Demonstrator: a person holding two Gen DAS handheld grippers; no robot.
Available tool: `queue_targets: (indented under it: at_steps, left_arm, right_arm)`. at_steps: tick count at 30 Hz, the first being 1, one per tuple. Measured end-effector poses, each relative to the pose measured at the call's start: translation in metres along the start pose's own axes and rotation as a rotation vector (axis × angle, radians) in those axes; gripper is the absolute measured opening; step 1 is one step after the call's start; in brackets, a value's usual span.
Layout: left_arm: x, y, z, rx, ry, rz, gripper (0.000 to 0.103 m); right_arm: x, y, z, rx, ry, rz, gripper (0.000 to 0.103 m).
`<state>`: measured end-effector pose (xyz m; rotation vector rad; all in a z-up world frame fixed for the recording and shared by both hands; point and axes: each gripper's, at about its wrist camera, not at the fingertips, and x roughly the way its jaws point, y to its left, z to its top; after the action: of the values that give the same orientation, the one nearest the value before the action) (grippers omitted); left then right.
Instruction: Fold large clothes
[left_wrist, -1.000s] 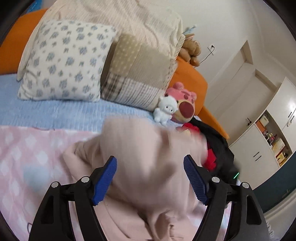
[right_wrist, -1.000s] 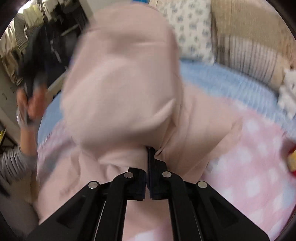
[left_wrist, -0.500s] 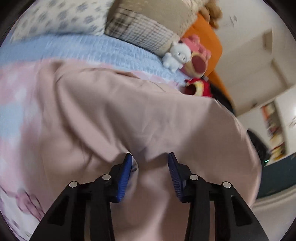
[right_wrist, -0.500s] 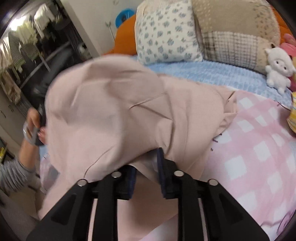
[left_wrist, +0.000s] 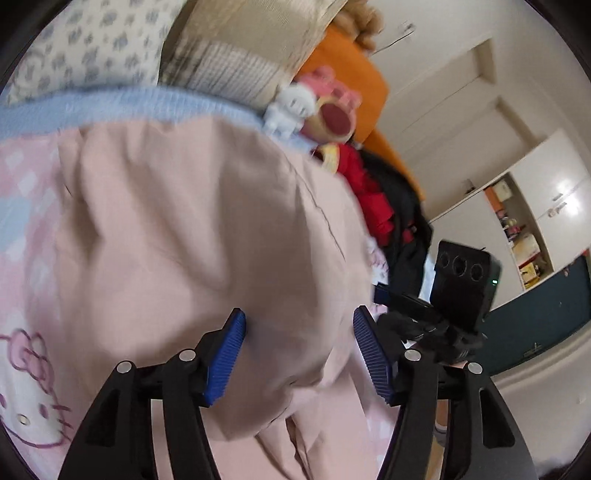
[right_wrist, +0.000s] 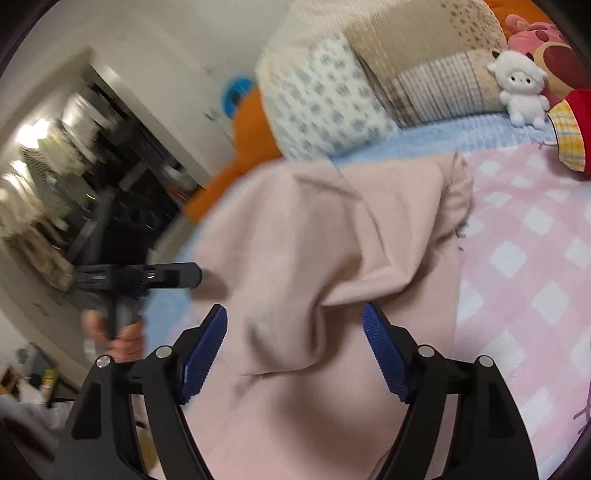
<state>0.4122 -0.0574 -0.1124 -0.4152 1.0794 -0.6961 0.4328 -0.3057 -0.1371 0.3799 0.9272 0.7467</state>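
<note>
A large pale pink garment (left_wrist: 192, 236) lies rumpled on the bed's pink checked sheet (left_wrist: 22, 192); it also shows in the right wrist view (right_wrist: 325, 266). My left gripper (left_wrist: 299, 350) is open, its blue pads on either side of a fold of the garment without pinching it. My right gripper (right_wrist: 293, 350) is open too, with the cloth lying between its fingers. The right gripper's body shows at the right of the left wrist view (left_wrist: 458, 291). The left gripper shows at the left of the right wrist view (right_wrist: 147, 277).
Pillows (right_wrist: 332, 96) and plush toys (right_wrist: 521, 88) sit at the head of the bed on a blue blanket (right_wrist: 443, 136). Red and black clothes (left_wrist: 384, 206) lie at the bed's right side. White cupboards (left_wrist: 535, 206) and a clothes rack (right_wrist: 48, 173) stand beyond.
Both grippers have opened and let go of the pink garment. It has dropped from its raised, spread position and settled on the bed.
</note>
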Motion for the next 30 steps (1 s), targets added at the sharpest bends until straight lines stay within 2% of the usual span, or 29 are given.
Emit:
queue_targets:
  at_steps: [1, 2, 3, 4, 5, 6, 7, 8, 9, 11, 13, 17, 19, 20, 21, 22, 23, 24, 26, 28, 30]
  left_arm:
    - [0.009, 0.002, 0.001, -0.01, 0.015, 0.018, 0.056]
    - [0.019, 0.006, 0.002, -0.04, 0.029, 0.054, 0.039]
    - [0.023, 0.012, 0.003, -0.08, 0.034, 0.061, 0.029]
    - [0.023, 0.016, 0.002, -0.125, 0.024, 0.024, 0.017]
    - [0.015, 0.02, 0.001, -0.181, -0.01, -0.079, 0.012]
    - [0.005, 0.019, 0.0, -0.21, -0.046, -0.155, 0.012]
    - [-0.011, 0.012, -0.004, -0.205, -0.107, -0.24, 0.012]
    - [-0.021, 0.008, -0.007, -0.193, -0.142, -0.28, 0.012]
    - [-0.031, 0.004, -0.013, -0.186, -0.171, -0.313, 0.012]
    - [-0.038, 0.002, -0.029, -0.181, -0.196, -0.325, 0.012]
    - [-0.028, 0.012, -0.049, -0.203, -0.178, -0.298, 0.012]
    - [0.029, 0.066, -0.099, -0.378, -0.041, -0.241, 0.012]
    - [0.045, 0.078, -0.11, -0.409, -0.002, -0.217, 0.012]
    - [0.044, 0.077, -0.112, -0.403, 0.005, -0.214, 0.012]
    - [0.039, 0.071, -0.111, -0.379, 0.003, -0.199, 0.013]
    - [0.025, 0.058, -0.107, -0.325, -0.015, -0.154, 0.021]
    - [0.013, 0.048, -0.102, -0.286, -0.035, -0.125, 0.036]
    - [-0.006, 0.032, -0.096, -0.233, -0.072, -0.094, 0.045]
    - [-0.043, 0.004, -0.084, -0.138, -0.148, -0.078, 0.053]
    - [-0.078, -0.024, -0.064, -0.068, -0.23, -0.079, 0.054]
    - [-0.095, -0.046, -0.034, -0.008, -0.283, -0.089, 0.057]
  right_arm:
    - [0.012, 0.0, 0.001, -0.012, 0.025, -0.022, 0.038]
    - [0.023, 0.001, 0.004, -0.008, 0.048, -0.018, 0.029]
    - [0.028, 0.004, 0.008, -0.001, 0.051, -0.014, 0.02]
    - [0.027, 0.007, 0.012, 0.004, 0.031, -0.01, 0.015]
    - [0.017, 0.016, 0.019, -0.003, -0.009, 0.008, 0.014]
    - [0.004, 0.025, 0.023, -0.018, -0.054, 0.031, 0.014]
    - [-0.006, 0.032, 0.025, -0.031, -0.084, 0.049, 0.014]
    - [-0.022, 0.043, 0.028, -0.057, -0.124, 0.065, 0.014]
    - [-0.03, 0.046, 0.028, -0.07, -0.137, 0.067, 0.014]
    - [-0.037, 0.048, 0.025, -0.064, -0.125, 0.087, 0.014]
    - [-0.028, 0.044, 0.012, -0.072, -0.072, 0.049, 0.014]
    - [0.013, 0.021, -0.026, -0.042, 0.068, -0.06, 0.014]
    - [0.044, 0.008, -0.049, -0.059, 0.169, -0.159, 0.021]
    - [0.05, 0.007, -0.054, -0.067, 0.19, -0.173, 0.022]
    - [0.047, 0.008, -0.056, -0.058, 0.185, -0.16, 0.025]
    - [0.042, 0.009, -0.055, -0.049, 0.174, -0.14, 0.032]
    - [0.034, 0.011, -0.052, -0.041, 0.158, -0.116, 0.036]
    - [0.02, 0.016, -0.047, -0.045, 0.125, -0.101, 0.044]
    - [-0.006, 0.027, -0.038, -0.089, 0.05, -0.093, 0.05]
    - [-0.033, 0.034, -0.023, -0.123, -0.031, -0.079, 0.05]
    - [-0.051, 0.031, 0.0, -0.147, -0.133, -0.12, 0.048]
